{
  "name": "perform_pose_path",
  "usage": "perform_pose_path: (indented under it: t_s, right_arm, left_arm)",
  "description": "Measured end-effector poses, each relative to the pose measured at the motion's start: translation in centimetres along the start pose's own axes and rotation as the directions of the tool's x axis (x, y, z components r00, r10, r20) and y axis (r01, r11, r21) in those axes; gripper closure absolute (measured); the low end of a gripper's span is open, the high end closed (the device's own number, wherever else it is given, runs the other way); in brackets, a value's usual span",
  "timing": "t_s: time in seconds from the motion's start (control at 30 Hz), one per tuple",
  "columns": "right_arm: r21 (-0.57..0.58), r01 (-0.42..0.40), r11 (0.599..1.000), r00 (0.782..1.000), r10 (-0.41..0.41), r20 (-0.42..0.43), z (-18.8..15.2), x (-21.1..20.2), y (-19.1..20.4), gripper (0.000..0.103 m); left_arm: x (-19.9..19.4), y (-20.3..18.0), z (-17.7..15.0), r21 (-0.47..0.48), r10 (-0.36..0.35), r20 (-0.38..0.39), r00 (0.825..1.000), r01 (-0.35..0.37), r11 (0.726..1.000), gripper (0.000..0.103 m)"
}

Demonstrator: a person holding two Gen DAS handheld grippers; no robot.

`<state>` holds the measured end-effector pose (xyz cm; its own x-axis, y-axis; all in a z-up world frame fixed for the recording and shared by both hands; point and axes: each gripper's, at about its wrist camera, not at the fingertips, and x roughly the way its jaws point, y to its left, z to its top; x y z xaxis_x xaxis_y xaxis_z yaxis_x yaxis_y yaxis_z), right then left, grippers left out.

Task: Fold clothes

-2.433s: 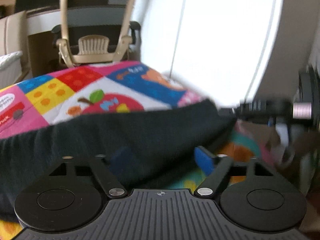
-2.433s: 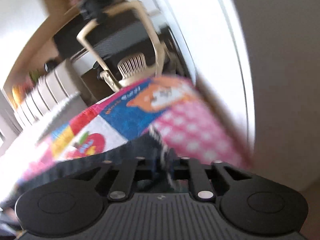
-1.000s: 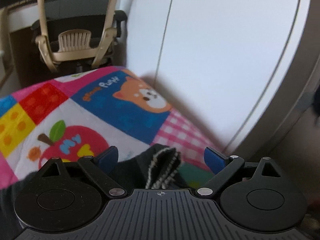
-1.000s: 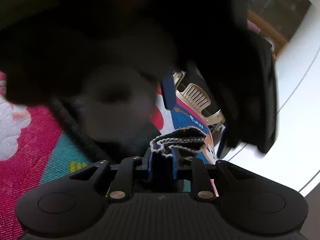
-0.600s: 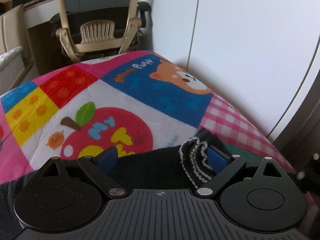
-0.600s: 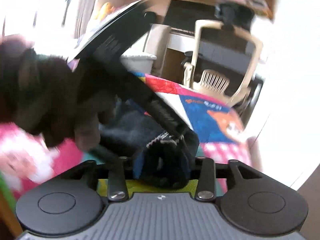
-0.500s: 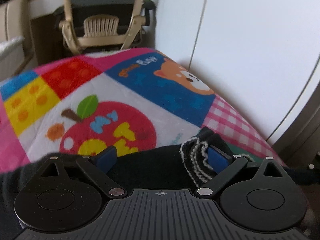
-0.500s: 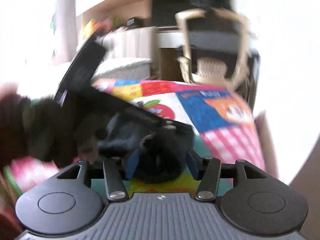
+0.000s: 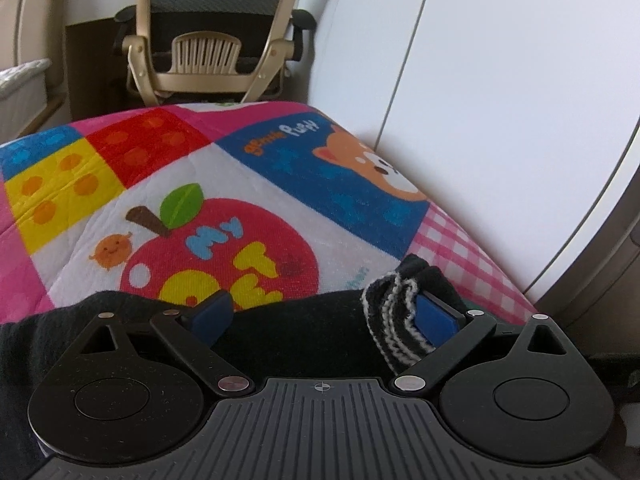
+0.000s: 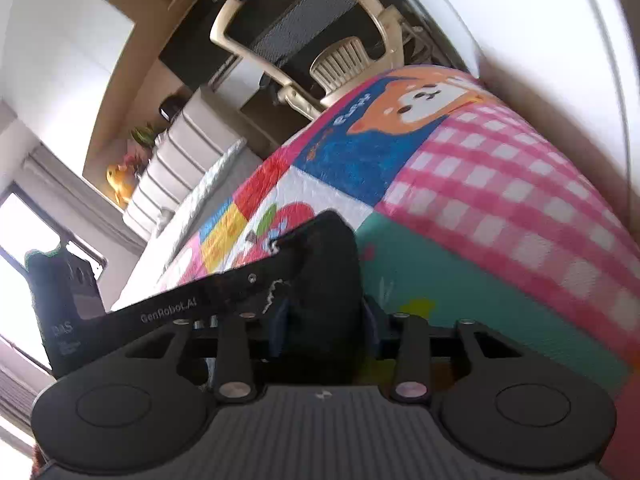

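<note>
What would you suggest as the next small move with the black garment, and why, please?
Probably let the right gripper finish closing on the black garment: its jaws are closing with dark cloth bunched between them, while the left gripper stands open around the striped cuff on the patchwork blanket.

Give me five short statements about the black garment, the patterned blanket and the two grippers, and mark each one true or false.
1. The black garment lies on a colourful patterned blanket. True.
2. The left gripper has its blue pads pinched tight together. False: they stand wide apart, with the garment's striped cuff lying against the right-hand pad.
3. A beige office chair stands beyond the blanket. True.
4. The blanket shows a green frog beside the apple. False: next to the apple is an orange puppy on a blue square.
5. Nothing lies between the right gripper's fingers. False: a bunch of the black garment sits between them as the jaws are closing.
</note>
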<state>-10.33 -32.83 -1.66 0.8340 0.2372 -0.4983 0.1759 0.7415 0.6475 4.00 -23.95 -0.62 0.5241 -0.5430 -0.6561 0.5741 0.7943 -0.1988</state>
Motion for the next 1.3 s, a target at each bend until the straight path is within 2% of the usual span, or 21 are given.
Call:
perform_pose_path:
  t_s: [0.1, 0.2, 0.27, 0.37, 0.47, 0.5, 0.57, 0.6, 0.63, 0.7, 0.8, 0.83, 0.9, 1.0, 1.1, 1.2, 1.3]
  right_arm:
    - [-0.192, 0.076, 0.978, 0.997, -0.074, 0.019, -0.4, -0.6, 2.5, 0.069]
    - [-0.389, 0.164, 0.907, 0.986, -0.152, 0.063, -1.4, -0.4, 5.3, 0.069]
    - [-0.524, 0.234, 0.819, 0.972, -0.202, 0.119, -2.7, -0.1, 7.3, 0.069]
    - [-0.691, 0.331, 0.642, 0.943, -0.247, 0.222, -5.5, 0.6, 10.2, 0.068]
    - [-0.759, 0.374, 0.533, 0.926, -0.260, 0.274, -7.2, 1.2, 11.8, 0.068]
    - [-0.771, 0.383, 0.508, 0.922, -0.264, 0.284, -7.6, 1.5, 12.1, 0.068]
    - [-0.789, 0.393, 0.473, 0.916, -0.270, 0.295, -8.1, 1.8, 12.7, 0.068]
    - [-0.797, 0.395, 0.457, 0.915, -0.271, 0.298, -8.4, 1.9, 13.0, 0.068]
    - [-0.806, 0.394, 0.442, 0.915, -0.270, 0.299, -8.6, 2.0, 13.3, 0.068]
    - [-0.828, 0.379, 0.412, 0.921, -0.256, 0.294, -9.3, 2.1, 13.9, 0.068]
    - [-0.847, 0.369, 0.383, 0.925, -0.244, 0.293, -10.1, 2.2, 14.3, 0.065]
    - [-0.849, 0.368, 0.379, 0.925, -0.241, 0.293, -10.2, 2.2, 14.4, 0.065]
    - [-0.842, 0.335, 0.424, 0.940, -0.218, 0.264, -9.7, 1.6, 14.1, 0.062]
    - [-0.812, 0.259, 0.522, 0.965, -0.166, 0.201, -8.6, 0.3, 13.3, 0.062]
    - [-0.748, 0.180, 0.639, 0.984, -0.109, 0.143, -7.2, -1.1, 12.1, 0.056]
    - [-0.631, 0.121, 0.766, 0.992, -0.077, 0.097, -5.5, -1.8, 10.5, 0.048]
    - [-0.490, 0.040, 0.871, 0.998, -0.013, 0.058, -3.9, -2.0, 8.3, 0.040]
  left_arm:
    - [-0.8, -0.3, -0.2, 0.000, 0.012, 0.009, 1.000, -0.012, 1.000, 0.004]
    - [-1.9, -0.6, -0.2, 0.002, 0.015, 0.022, 1.000, -0.015, 1.000, 0.004]
    - [-2.9, -0.9, -0.2, 0.006, 0.010, 0.037, 0.999, -0.010, 1.000, 0.004]
    - [-4.4, -1.4, -0.1, 0.019, 0.005, 0.064, 0.998, -0.006, 1.000, 0.004]
    - [-5.7, -1.9, 0.1, 0.037, -0.003, 0.087, 0.996, 0.000, 0.999, 0.005]
    - [-6.1, -2.0, 0.1, 0.039, -0.011, 0.093, 0.996, 0.007, 0.999, 0.006]
    - [-6.6, -2.0, 0.3, 0.026, -0.043, 0.090, 0.995, 0.041, 0.999, 0.014]
    - [-6.9, -2.0, 0.4, 0.018, -0.060, 0.088, 0.994, 0.059, 0.998, 0.027]
    - [-6.9, -1.9, 0.5, 0.002, -0.086, 0.076, 0.993, 0.086, 0.996, 0.031]
    - [-6.7, -1.7, 0.5, -0.028, -0.145, 0.059, 0.988, 0.147, 0.989, 0.031]
    - [-5.9, -1.7, 0.2, -0.031, -0.143, 0.041, 0.989, 0.144, 0.989, 0.032]
    - [-5.7, -1.6, 0.0, -0.024, -0.127, 0.038, 0.991, 0.128, 0.991, 0.037]
    - [-5.0, -0.7, -0.3, -0.034, -0.079, 0.022, 0.997, 0.080, 0.996, 0.046]
    - [-4.0, 1.5, -0.9, -0.083, -0.036, 0.000, 0.999, 0.036, 0.996, 0.035]
    - [-3.8, 3.7, -1.5, -0.176, -0.089, 0.005, 0.996, 0.088, 0.980, 0.033]
    - [-3.8, 3.8, -1.6, -0.174, -0.083, 0.013, 0.996, 0.084, 0.981, 0.031]
    - [-3.5, 3.7, -1.5, -0.169, -0.080, 0.017, 0.997, 0.081, 0.982, 0.029]
